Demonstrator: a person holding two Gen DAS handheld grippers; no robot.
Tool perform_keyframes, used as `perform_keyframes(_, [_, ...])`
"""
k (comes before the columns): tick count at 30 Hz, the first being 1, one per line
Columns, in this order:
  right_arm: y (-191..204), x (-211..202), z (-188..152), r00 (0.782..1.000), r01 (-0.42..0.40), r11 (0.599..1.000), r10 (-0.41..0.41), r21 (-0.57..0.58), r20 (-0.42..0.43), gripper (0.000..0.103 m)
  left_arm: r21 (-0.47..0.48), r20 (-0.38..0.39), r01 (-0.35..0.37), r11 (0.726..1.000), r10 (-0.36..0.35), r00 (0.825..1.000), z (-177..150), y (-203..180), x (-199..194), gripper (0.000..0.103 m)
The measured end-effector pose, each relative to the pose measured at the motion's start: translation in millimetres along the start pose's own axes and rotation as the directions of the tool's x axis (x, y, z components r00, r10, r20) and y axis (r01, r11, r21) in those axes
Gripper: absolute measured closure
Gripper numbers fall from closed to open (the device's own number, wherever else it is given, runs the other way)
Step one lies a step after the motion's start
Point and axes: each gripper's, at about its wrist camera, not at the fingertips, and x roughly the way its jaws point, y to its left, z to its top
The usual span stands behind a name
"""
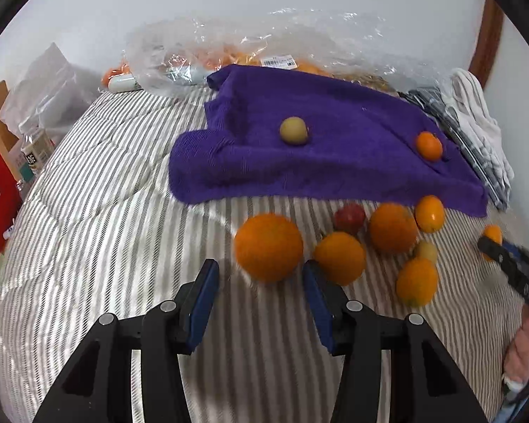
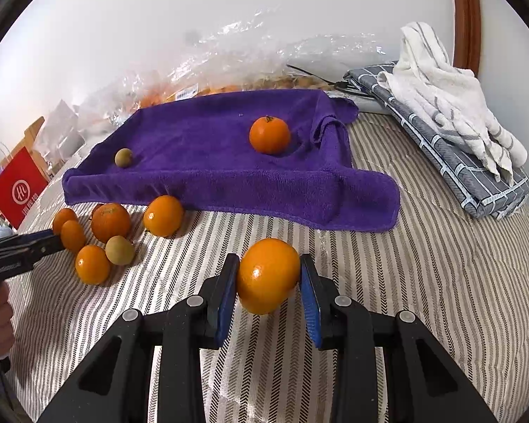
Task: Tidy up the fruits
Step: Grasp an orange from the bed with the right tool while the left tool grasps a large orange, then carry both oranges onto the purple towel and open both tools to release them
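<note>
1. Right claw (image 2: 268, 278) is clamped on an orange (image 2: 268, 280), lower centre, above the striped bed (image 2: 423, 282).
2. Left claw (image 1: 261, 292) sits open, empty, just short of another orange (image 1: 268, 246).
3. Next, I'd guess: carry it to the purple towel (image 2: 208, 162), set it by its orange mate (image 2: 269, 134).

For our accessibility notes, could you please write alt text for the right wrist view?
The right gripper is closed on an orange above a striped bedcover. Beyond lies a purple towel carrying another orange and a small greenish fruit, with more fruit clustered at the left.
</note>
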Motion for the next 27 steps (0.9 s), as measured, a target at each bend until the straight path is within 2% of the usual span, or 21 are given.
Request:
perform_keyframes(3, [3,2,1,1.000,0.009,1.000,-0.009,-0.014,-0.019,0.069,-0.024,0.018,0.020,1.000,-0.020,1.000,1,-1,2,0.056])
perform_keyframes(7, [7,6,4,0.999,0.025,0.999,-0.026,-0.040,-0.042,0.069,-0.014,0.051,0.004,1.000,-0.003,0.999,-2,-3,3,0.056])
perform_keyframes(10, [7,6,3,0.999,0.032,0.998,-0.034,-0.048,-0.039,0.069,-0.032,0.057,0.034,0.999,-0.032,0.998,-1,0,3,0.058])
perform_keyframes(12, [6,5,3,0.999,0.028,0.999,-0.030,-0.044,-0.035,0.069,-0.050,0.063,0.049,0.998,-0.046,0.997,-1,4,2,0.065])
perform_keyframes(14, [6,5,3,0.999,0.027,0.999,-0.029,-0.040,-0.040,0.069,-0.081,0.074,0.088,0.993,-0.082,0.994,-1,12,1,0.065])
perform_keyframes(19, [10,6,3,0.999,0.026,0.998,-0.029,-0.064,-0.046,0.069,-0.176,0.160,0.161,0.971,-0.133,0.978,-8,31,-12,0.066])
perform_keyframes(22, [12,6,3,0.999,0.017,0.997,-0.021,-0.073,-0.045,0.069,-0.218,0.187,0.147,0.965,-0.107,0.977,-12,38,-17,0.066])
perform_keyframes(27, [6,-2,2,1.000,0.010,0.999,-0.011,-0.043,-0.013,0.069,-0.234,0.197,0.142,0.962,-0.096,0.976,-13,41,-19,0.066])
